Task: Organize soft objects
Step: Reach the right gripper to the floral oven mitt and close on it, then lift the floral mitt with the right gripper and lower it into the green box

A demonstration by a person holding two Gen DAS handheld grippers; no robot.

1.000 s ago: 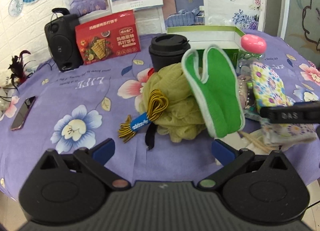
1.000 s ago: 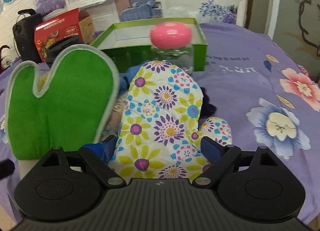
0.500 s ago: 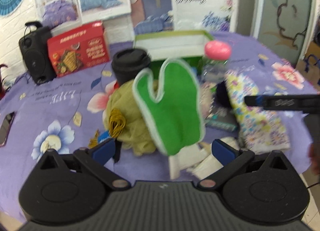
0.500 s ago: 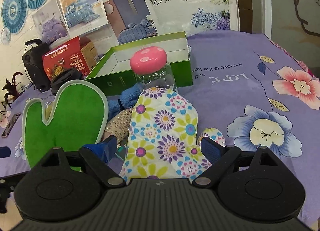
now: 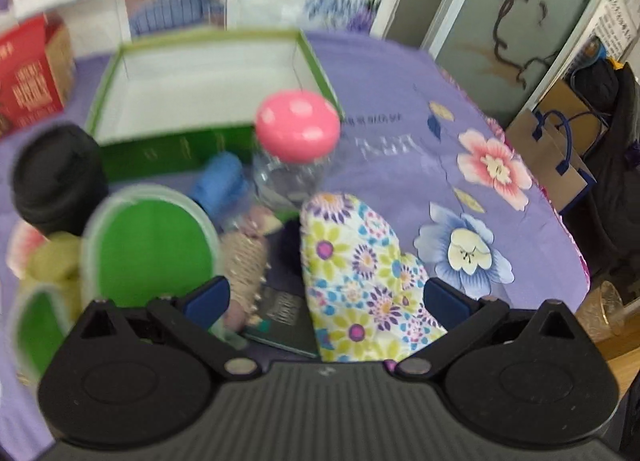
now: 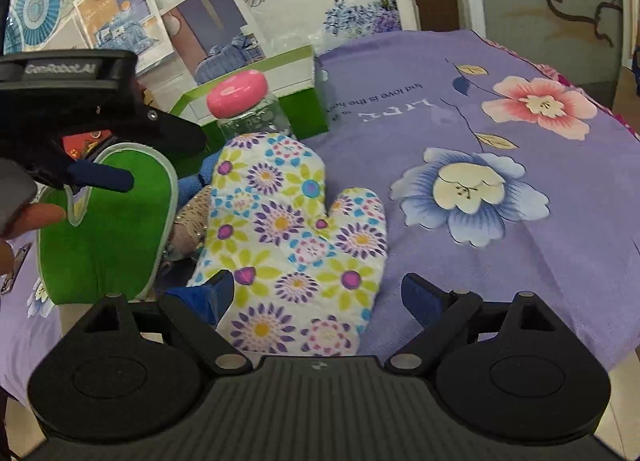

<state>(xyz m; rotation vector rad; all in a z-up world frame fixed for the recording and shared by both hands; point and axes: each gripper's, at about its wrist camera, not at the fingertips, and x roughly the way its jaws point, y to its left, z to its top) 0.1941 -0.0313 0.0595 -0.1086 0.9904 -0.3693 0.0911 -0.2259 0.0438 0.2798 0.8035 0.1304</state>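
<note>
Both grippers, left (image 5: 326, 297) and right (image 6: 318, 295), hover with jaws spread over the floral mitt (image 6: 292, 245).

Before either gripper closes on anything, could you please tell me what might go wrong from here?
1. The clear jar with the pink spotted lid stands right behind the flowered oven mitt; dragging the mitt forward might tip it.
2. The left gripper hangs close over the green mitt, beside the open right gripper, so the two could collide.
3. The left wrist view is blurred, so aim there is uncertain.
</note>
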